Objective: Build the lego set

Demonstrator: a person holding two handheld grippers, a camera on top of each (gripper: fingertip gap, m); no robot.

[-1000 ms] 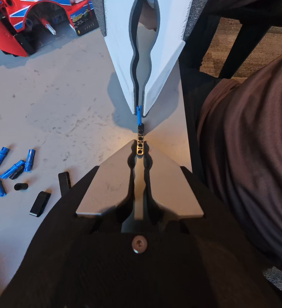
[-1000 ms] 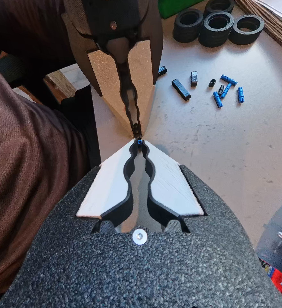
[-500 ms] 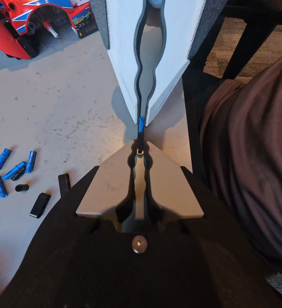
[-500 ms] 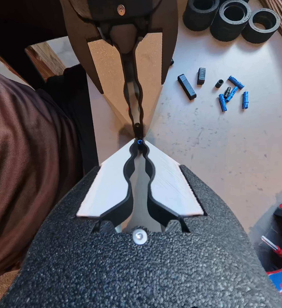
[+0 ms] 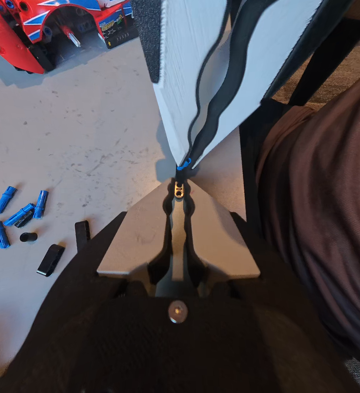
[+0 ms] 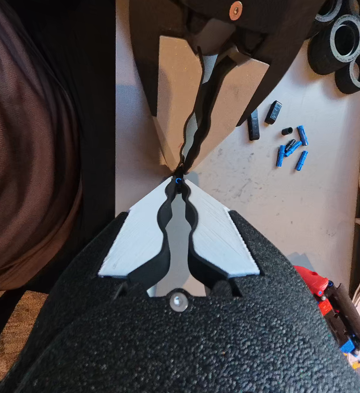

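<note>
My left gripper (image 5: 179, 187) is shut on a small black beam with round holes (image 5: 178, 191), held above the table's near edge. My right gripper (image 6: 178, 180), with white fingers, is shut on a blue pin (image 6: 178, 180). The two grippers meet tip to tip. In the left wrist view the blue pin (image 5: 184, 164) sticks out of the right gripper's (image 5: 186, 168) tips and touches the beam's far end. In the right wrist view the left gripper (image 6: 180, 170) comes down from the top, tilted.
Loose blue pins (image 5: 20, 212) and black pieces (image 5: 51, 259) lie on the grey table (image 5: 79, 138). A red and blue lego car (image 5: 32, 32) stands at the back left. Black tyres (image 6: 345, 51) are stacked near the table's far side. A person's brown sleeve (image 5: 323, 202) is beside the grippers. Both grippers' tips are close together, under 4 cm apart.
The right gripper has tilted and turned relative to the left one, staying tip to tip. More of the pin sits at the beam's end; the beam shows two holes now.
</note>
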